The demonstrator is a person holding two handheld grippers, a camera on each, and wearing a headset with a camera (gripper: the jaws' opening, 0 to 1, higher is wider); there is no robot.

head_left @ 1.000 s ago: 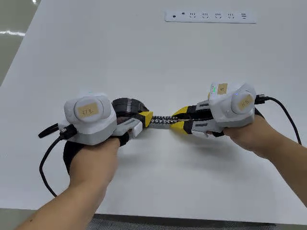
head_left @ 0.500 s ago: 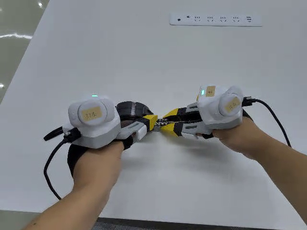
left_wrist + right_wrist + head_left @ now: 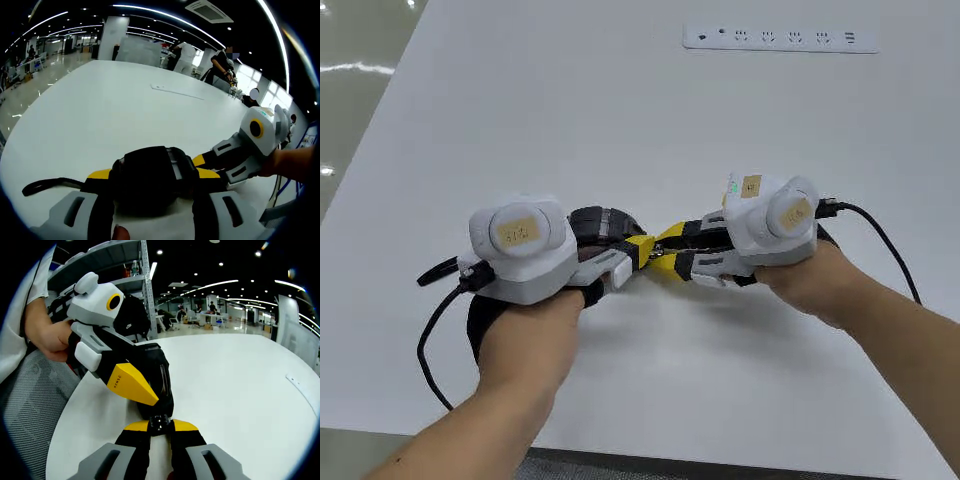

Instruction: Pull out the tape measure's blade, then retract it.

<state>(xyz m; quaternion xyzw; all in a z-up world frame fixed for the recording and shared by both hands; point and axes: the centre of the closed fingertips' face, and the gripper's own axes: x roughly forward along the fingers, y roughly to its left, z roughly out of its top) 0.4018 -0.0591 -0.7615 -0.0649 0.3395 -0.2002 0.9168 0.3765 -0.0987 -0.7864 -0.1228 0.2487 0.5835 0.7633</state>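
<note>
The black tape measure case (image 3: 603,226) sits between the jaws of my left gripper (image 3: 626,243), which is shut on it just above the white table (image 3: 570,120). In the left gripper view the case (image 3: 151,179) spans the gap between the yellow fingertips (image 3: 99,174). My right gripper (image 3: 662,252) comes in from the right, close to the case. Its yellow-tipped jaws (image 3: 160,427) are shut on the blade's end hook (image 3: 159,421), which lies right at the mouth of the case (image 3: 156,377). Almost no blade shows between them.
A white power strip (image 3: 780,38) lies at the table's far edge, also seen in the left gripper view (image 3: 176,91). A black cable (image 3: 432,340) trails from the left gripper over the front left edge. Another cable (image 3: 880,245) runs off the right gripper.
My right gripper has moved left toward the case, and the visible stretch of blade has shortened to almost nothing. The left gripper has kept its hold on the case.
</note>
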